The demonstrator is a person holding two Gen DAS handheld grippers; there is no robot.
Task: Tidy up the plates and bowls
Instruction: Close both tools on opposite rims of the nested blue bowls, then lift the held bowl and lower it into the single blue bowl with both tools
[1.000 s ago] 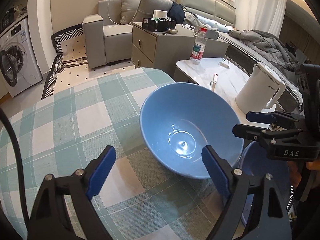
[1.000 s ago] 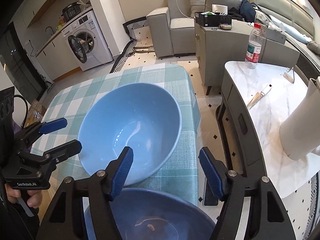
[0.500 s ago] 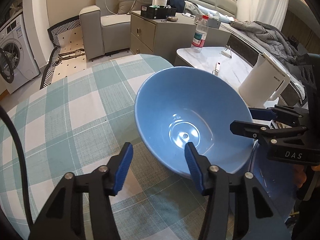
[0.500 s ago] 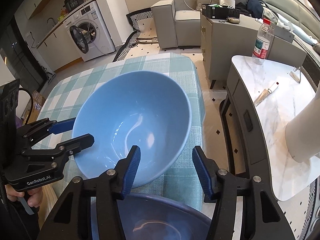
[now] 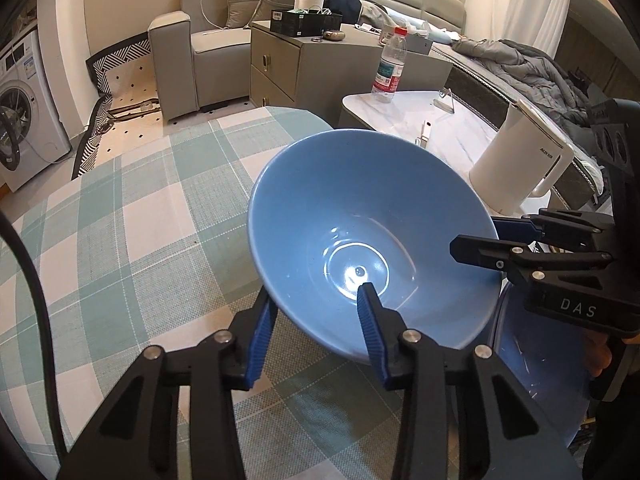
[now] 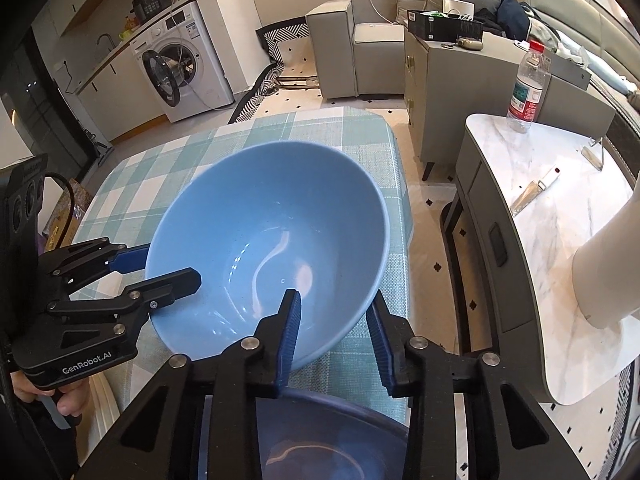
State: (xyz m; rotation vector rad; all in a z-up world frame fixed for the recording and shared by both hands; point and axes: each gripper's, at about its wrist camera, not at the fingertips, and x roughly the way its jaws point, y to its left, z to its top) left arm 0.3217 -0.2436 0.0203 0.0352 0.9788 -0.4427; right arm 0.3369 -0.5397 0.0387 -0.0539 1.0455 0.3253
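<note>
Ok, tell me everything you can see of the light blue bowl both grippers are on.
The light blue bowl is deep, round, glossy like glazed ceramic, and empty. It sits tilted on the checked tablecloth. The left hand-held gripper and right hand-held gripper have just been closing, and each straddles the rim, one finger inside, one outside. A darker blue dish lies just beside it.
</note>
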